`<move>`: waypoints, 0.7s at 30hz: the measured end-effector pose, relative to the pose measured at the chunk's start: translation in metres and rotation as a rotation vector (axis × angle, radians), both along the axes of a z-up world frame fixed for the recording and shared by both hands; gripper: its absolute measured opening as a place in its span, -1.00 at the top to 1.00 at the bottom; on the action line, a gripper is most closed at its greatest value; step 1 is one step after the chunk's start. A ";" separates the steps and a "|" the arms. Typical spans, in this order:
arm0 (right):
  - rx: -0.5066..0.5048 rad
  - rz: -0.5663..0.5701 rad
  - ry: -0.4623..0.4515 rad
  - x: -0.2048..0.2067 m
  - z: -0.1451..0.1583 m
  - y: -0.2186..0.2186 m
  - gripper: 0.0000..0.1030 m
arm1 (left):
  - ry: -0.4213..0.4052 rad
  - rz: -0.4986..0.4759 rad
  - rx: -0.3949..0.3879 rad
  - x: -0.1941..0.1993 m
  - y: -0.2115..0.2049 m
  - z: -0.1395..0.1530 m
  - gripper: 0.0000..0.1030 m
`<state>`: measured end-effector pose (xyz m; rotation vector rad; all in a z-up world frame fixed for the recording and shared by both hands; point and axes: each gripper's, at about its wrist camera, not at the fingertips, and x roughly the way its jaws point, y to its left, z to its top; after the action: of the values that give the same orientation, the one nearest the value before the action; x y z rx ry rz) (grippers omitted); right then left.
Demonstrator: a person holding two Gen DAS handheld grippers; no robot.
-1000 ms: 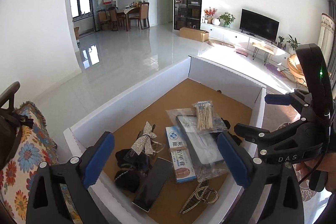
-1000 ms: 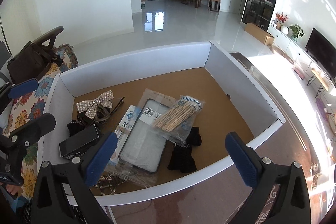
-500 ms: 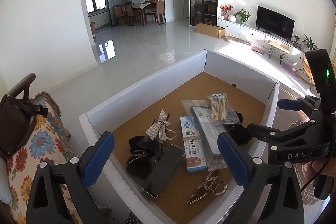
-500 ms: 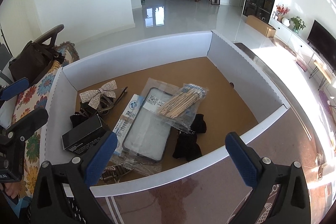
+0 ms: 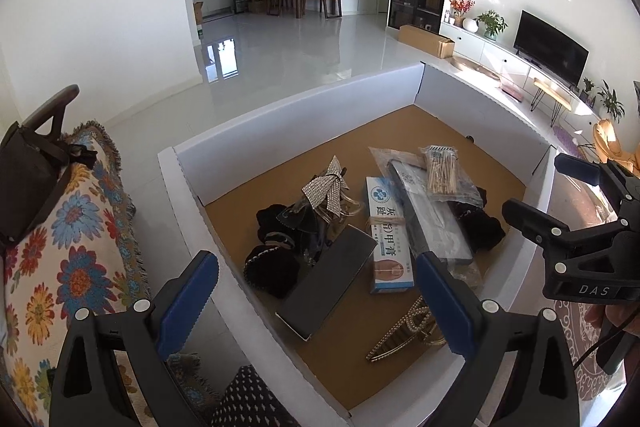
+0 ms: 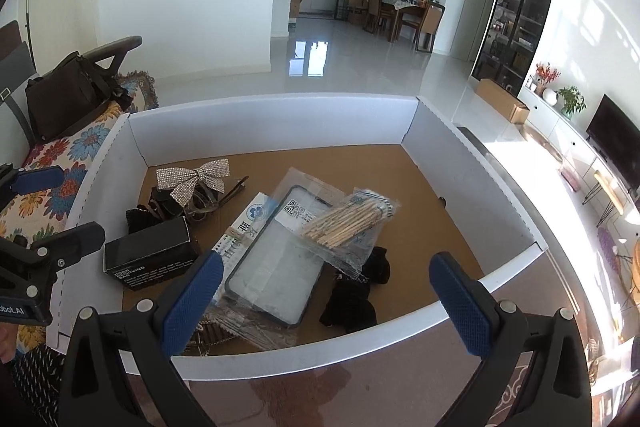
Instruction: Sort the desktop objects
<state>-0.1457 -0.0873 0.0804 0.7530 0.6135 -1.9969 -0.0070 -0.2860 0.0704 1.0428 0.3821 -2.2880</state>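
Observation:
A white-walled box (image 5: 304, 99) (image 6: 280, 115) with a brown floor holds the objects. Inside lie a rhinestone bow (image 5: 326, 189) (image 6: 194, 179), a black box (image 5: 328, 285) (image 6: 150, 259), a white and blue ointment carton (image 5: 388, 231) (image 6: 240, 231), a phone case in clear wrap (image 5: 432, 223) (image 6: 276, 263), a bag of wooden sticks (image 5: 440, 171) (image 6: 348, 221), black cloth pieces (image 5: 272, 267) (image 6: 352, 303) and a gold hair clip (image 5: 404, 331). My left gripper (image 5: 316, 307) is open and empty above the box's near left corner. My right gripper (image 6: 326, 303) is open and empty above the near wall.
A floral cushion (image 5: 76, 227) with a black bag (image 5: 28, 179) lies left of the box. The right gripper (image 5: 576, 235) shows in the left wrist view at the box's right wall. A patterned rug (image 5: 580, 339) lies at the right.
Both grippers have drawn back and turned left, so the box sits further right in the left view and lower in the right view. The objects have not moved.

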 end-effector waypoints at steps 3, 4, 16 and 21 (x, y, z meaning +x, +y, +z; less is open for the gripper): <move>-0.019 -0.014 -0.067 -0.004 -0.003 -0.001 -1.00 | 0.007 0.010 0.023 0.003 -0.003 -0.004 -0.94; -0.032 -0.023 -0.099 -0.007 -0.004 0.000 -1.00 | 0.006 0.009 0.025 0.004 -0.003 -0.005 -0.94; -0.004 -0.074 -0.300 -0.014 -0.018 -0.007 -1.00 | -0.010 0.006 0.065 0.007 -0.005 -0.019 -0.94; -0.010 -0.095 -0.351 -0.016 -0.022 -0.008 -1.00 | -0.030 -0.012 0.068 0.004 -0.002 -0.021 -0.94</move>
<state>-0.1616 -0.0950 0.0581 1.1126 0.3659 -1.8884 -0.0033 -0.2878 0.0493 1.1152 0.4456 -2.2815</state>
